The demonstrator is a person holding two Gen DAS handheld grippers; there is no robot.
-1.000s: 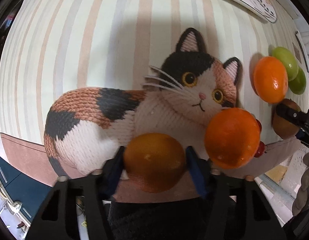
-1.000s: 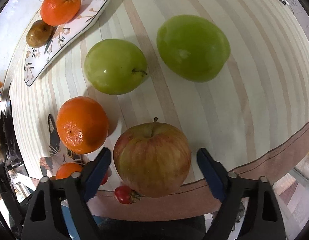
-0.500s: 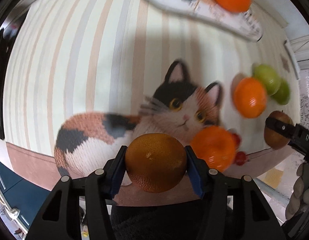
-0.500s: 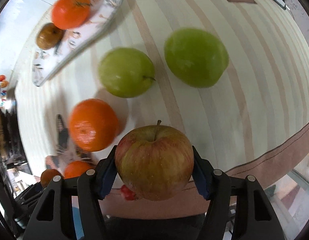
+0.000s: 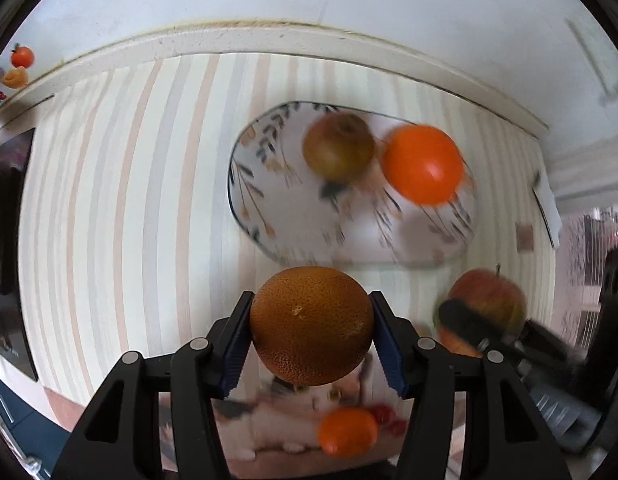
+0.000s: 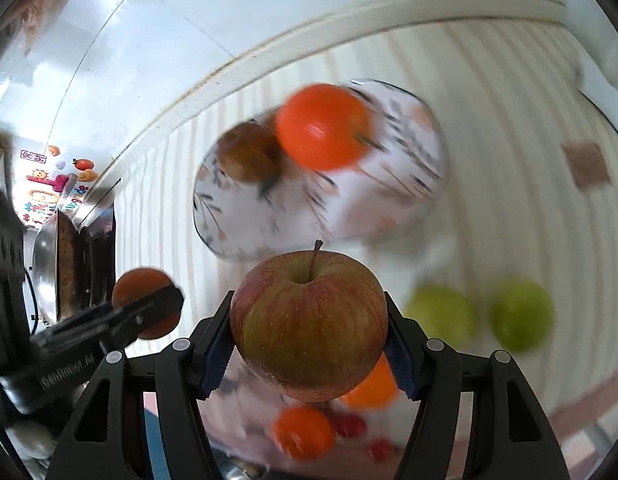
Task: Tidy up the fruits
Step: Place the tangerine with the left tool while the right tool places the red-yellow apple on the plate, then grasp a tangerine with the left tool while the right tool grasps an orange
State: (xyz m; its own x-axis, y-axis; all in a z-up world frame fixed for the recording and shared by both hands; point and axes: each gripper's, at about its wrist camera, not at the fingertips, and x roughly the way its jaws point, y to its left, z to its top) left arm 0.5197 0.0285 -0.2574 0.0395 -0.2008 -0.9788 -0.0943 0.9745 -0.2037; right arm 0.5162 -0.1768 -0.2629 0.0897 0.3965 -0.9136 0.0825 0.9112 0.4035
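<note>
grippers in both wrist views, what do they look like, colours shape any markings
Both the left gripper and the right gripper have black angular plastic frames with triangular cut-outs, silver round screw heads at the joints, and two fingers lined with dark blue ribbed pads. Seen from the right wrist view, the left gripper's side carries white lettering too blurred to read. No cables or sleeves show.
</note>
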